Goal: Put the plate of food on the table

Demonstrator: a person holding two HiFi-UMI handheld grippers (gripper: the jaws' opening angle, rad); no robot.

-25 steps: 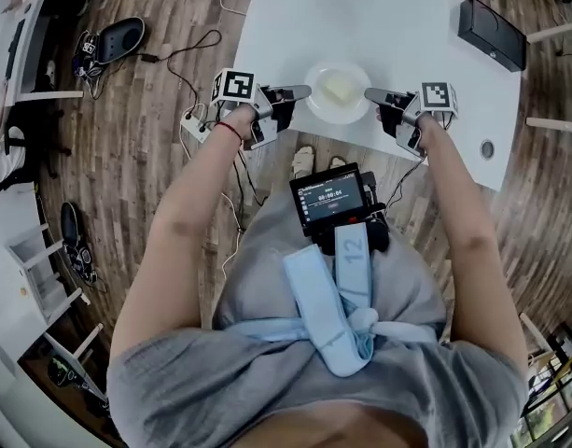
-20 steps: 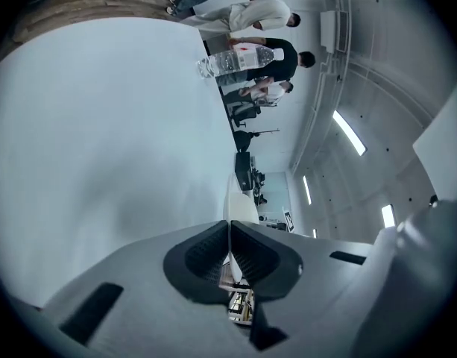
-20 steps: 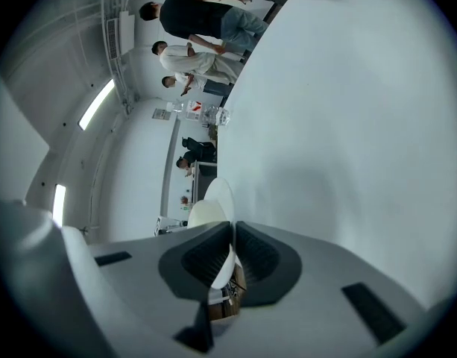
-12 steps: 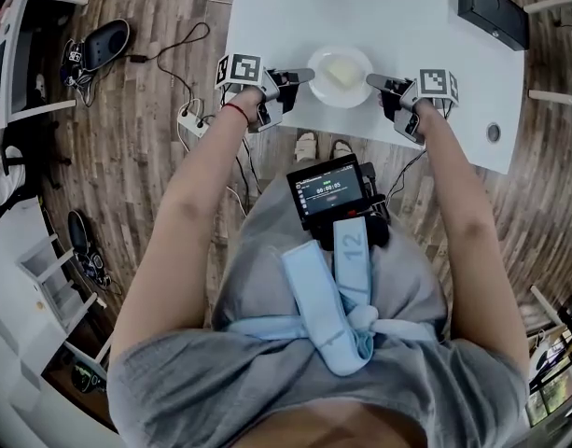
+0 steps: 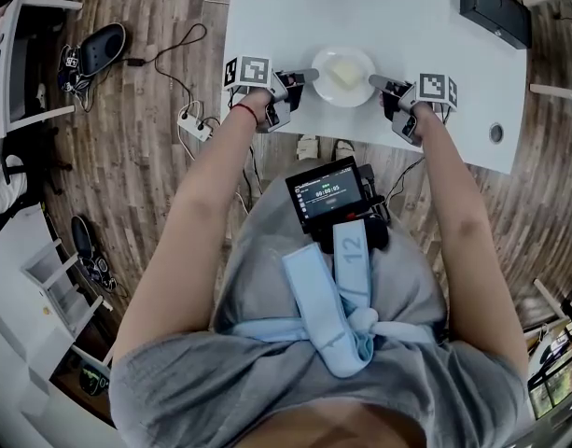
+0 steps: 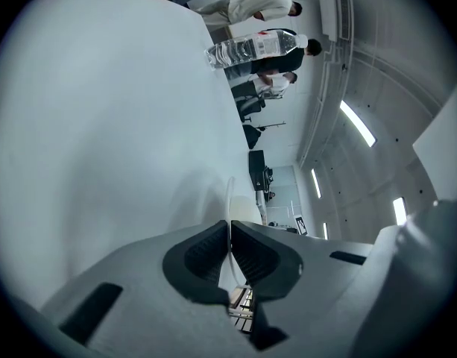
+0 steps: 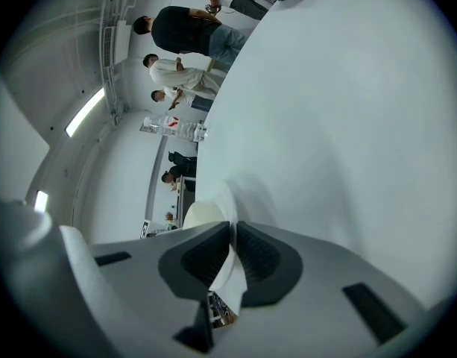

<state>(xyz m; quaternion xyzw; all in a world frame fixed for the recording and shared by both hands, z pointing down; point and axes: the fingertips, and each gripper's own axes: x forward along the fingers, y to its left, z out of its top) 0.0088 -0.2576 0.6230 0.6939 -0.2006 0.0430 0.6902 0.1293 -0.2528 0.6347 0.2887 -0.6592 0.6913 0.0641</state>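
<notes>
Head view: 1 plate (image 5: 341, 75) w/ 1 pale food piece (image 5: 341, 69), over the white table (image 5: 407, 26) near its front edge; resting or lifted, can't tell. 2 grippers: left gripper (image 5: 310, 74) at plate's left rim, right gripper (image 5: 372, 81) at its right. 1 black box (image 5: 494, 9) at the far corner. Wood floor (image 5: 155, 157), cables (image 5: 174, 49).

Left gripper view: jaws clenched on the thin plate rim. 1 water bottle (image 6: 250, 48) at table's far end, not seen from the head. People (image 6: 265, 2) beyond.

Right gripper view: jaws pinch the rim too. Same bottle; ceiling strip lights (image 7: 85, 110).
</notes>
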